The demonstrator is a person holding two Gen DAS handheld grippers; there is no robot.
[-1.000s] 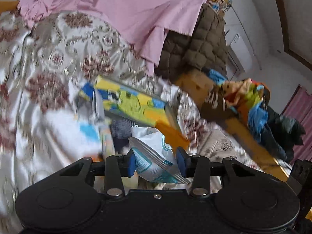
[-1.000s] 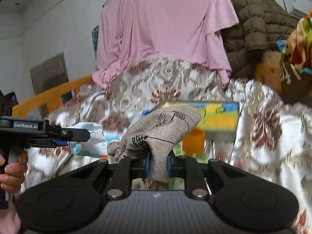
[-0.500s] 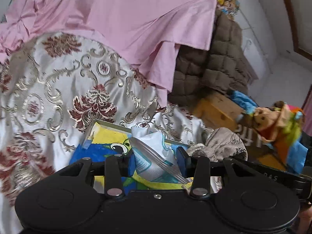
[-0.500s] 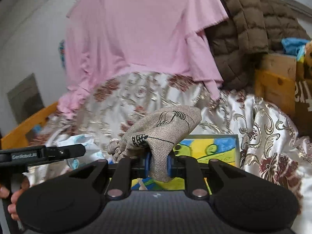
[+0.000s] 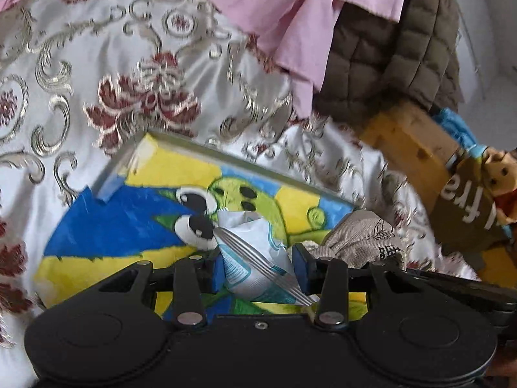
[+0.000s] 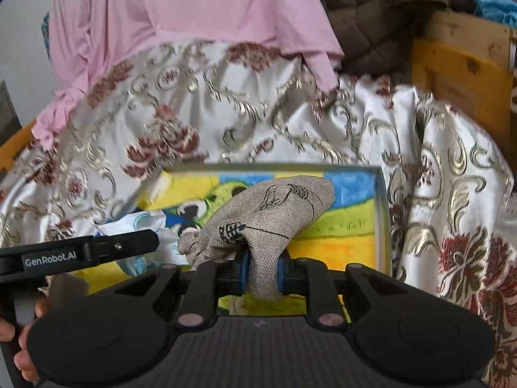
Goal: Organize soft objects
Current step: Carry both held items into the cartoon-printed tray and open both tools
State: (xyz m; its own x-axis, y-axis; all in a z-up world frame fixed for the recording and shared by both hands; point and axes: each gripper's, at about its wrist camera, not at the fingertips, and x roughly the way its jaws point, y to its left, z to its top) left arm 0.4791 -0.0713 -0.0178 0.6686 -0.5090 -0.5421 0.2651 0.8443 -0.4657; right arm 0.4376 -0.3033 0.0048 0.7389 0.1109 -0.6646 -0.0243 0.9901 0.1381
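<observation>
My left gripper point(image 5: 257, 266) is shut on a white and teal soft packet point(image 5: 252, 252) and holds it over a shallow box point(image 5: 129, 220) with a yellow, blue and green cartoon print. My right gripper point(image 6: 262, 270) is shut on a grey burlap pouch point(image 6: 274, 210) with black line drawings, held over the same box point(image 6: 355, 213). The pouch also shows in the left wrist view point(image 5: 362, 239), just right of the packet. The left gripper point(image 6: 80, 252) and the packet point(image 6: 142, 223) show at the left of the right wrist view.
The box lies on a silver bedspread point(image 5: 97, 80) with red flowers. A pink cloth point(image 6: 181, 13) and a brown quilted jacket point(image 5: 394, 55) hang behind. A wooden bed frame point(image 6: 462, 74) and a stuffed toy point(image 5: 497, 174) are at the right.
Both grippers have moved forward and down over the cartoon box, which now fills more of each view. Each still holds its object.
</observation>
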